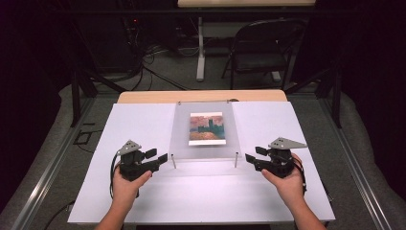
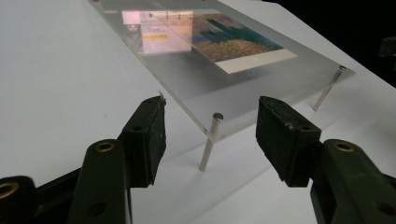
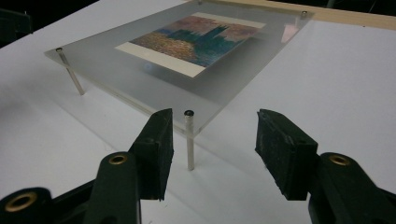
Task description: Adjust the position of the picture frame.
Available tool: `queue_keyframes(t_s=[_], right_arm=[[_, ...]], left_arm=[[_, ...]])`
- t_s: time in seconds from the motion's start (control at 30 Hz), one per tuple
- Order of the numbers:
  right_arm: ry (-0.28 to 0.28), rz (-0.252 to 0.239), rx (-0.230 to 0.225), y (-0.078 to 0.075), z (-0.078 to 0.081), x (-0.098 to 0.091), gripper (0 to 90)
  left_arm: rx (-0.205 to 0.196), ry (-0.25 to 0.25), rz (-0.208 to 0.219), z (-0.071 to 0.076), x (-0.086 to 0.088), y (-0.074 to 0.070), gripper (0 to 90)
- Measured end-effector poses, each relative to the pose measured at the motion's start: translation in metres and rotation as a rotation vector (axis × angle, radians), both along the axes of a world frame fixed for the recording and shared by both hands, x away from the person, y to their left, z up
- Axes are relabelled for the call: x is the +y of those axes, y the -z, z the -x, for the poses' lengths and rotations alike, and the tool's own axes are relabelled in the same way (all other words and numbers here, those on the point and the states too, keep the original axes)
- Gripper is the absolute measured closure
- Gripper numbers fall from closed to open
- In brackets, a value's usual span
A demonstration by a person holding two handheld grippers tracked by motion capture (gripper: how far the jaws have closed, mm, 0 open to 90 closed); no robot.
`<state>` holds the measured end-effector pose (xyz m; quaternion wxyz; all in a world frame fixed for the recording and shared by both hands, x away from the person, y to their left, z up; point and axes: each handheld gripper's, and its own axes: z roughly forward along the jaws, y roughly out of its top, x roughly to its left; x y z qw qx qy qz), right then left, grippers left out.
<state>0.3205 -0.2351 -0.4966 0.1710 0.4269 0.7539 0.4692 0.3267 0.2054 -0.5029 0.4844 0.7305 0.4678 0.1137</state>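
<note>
Two hand-held grippers flank a clear acrylic panel raised on thin metal legs over a white table. Both the left gripper and right gripper have jaws spread wide, empty, each aimed at a near corner leg; a printed picture lies on the panel.

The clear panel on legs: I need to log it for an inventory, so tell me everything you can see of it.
The clear panel is a rectangular sheet that looks like frosted acrylic, raised on thin metal legs at its corners above the white table, tilted up toward the person. A colourful picture with a white border lies in its middle. Both open grippers, left and right, sit near its front corners, apart from it.
</note>
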Motion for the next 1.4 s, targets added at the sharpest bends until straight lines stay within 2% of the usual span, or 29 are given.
queue_keyframes(t_s=[0.07, 0.23, 0.33, 0.57, 0.67, 0.87, 1.03, 1.17, 1.23, 1.3, 1.4], right_arm=[[-0.001, 0.019, -0.002, -0.001, -0.007, 0.001, 46.4], [0.003, -0.009, 0.032, -0.001, -0.026, 0.004, 47.0], [0.001, -0.004, 0.036, -0.005, -0.037, 0.006, 47.3], [-0.016, -0.005, 0.015, -0.024, -0.063, 0.014, 46.9], [-0.016, 0.012, 0.012, -0.027, -0.076, 0.019, 46.4], [0.009, 0.006, 0.025, -0.028, -0.102, 0.027, 43.7], [0.032, -0.004, 0.037, -0.024, -0.122, 0.033, 40.1], [0.047, 0.012, 0.068, -0.016, -0.137, 0.039, 36.8], [0.051, 0.020, 0.078, -0.013, -0.144, 0.041, 36.8], [0.053, 0.026, 0.076, -0.010, -0.151, 0.044, 36.7], [0.062, 0.020, 0.081, -0.006, -0.159, 0.046, 36.3]], left_arm=[[0.009, -0.005, 0.010, -0.006, 0.000, -0.001, 41.9], [0.029, -0.018, 0.030, -0.022, 0.001, -0.003, 41.9], [0.032, -0.014, 0.024, -0.033, -0.001, -0.007, 41.9], [0.028, -0.001, -0.002, -0.061, -0.015, -0.019, 41.2], [0.041, 0.011, 0.009, -0.073, -0.022, -0.023, 41.2], [0.056, 0.009, -0.006, -0.096, -0.036, -0.024, 41.3], [0.072, -0.004, 0.002, -0.115, -0.041, -0.023, 41.2], [0.075, -0.023, -0.005, -0.128, -0.043, -0.020, 38.9], [0.077, -0.035, -0.025, -0.135, -0.044, -0.018, 38.8], [0.074, -0.047, -0.045, -0.141, -0.043, -0.015, 38.7], [0.091, -0.068, -0.043, -0.149, -0.042, -0.009, 38.6]])
